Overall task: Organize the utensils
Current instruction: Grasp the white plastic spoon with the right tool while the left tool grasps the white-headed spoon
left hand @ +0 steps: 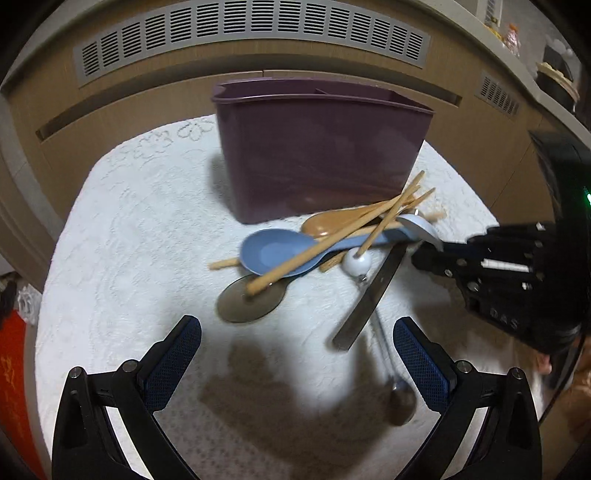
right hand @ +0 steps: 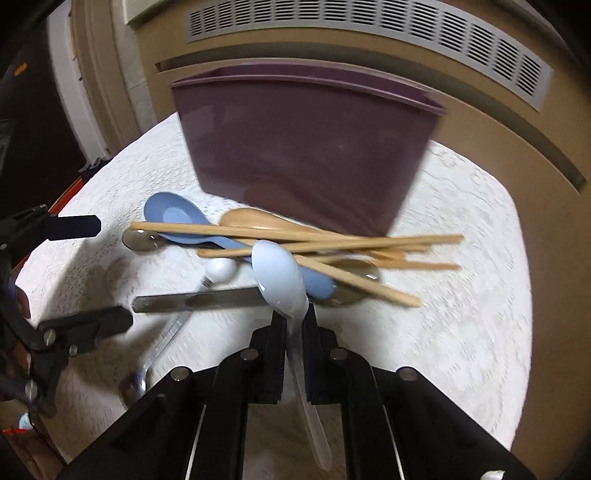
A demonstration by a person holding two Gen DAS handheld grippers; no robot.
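Observation:
A pile of utensils lies on a white lace cloth in front of a purple container. It holds a blue spoon, a tan spoon, several wooden chopsticks, a flat metal knife and a metal spoon. My right gripper is shut on the handle of a pale spoon, its bowl over the pile. My left gripper hangs open just in front of the pile, holding nothing.
A round metal disc and a white ball lie under the chopsticks. The cloth-covered table is round, with bare cloth to the left. Behind stands a beige cabinet with a vent grille. A person's fingers show at the left edge.

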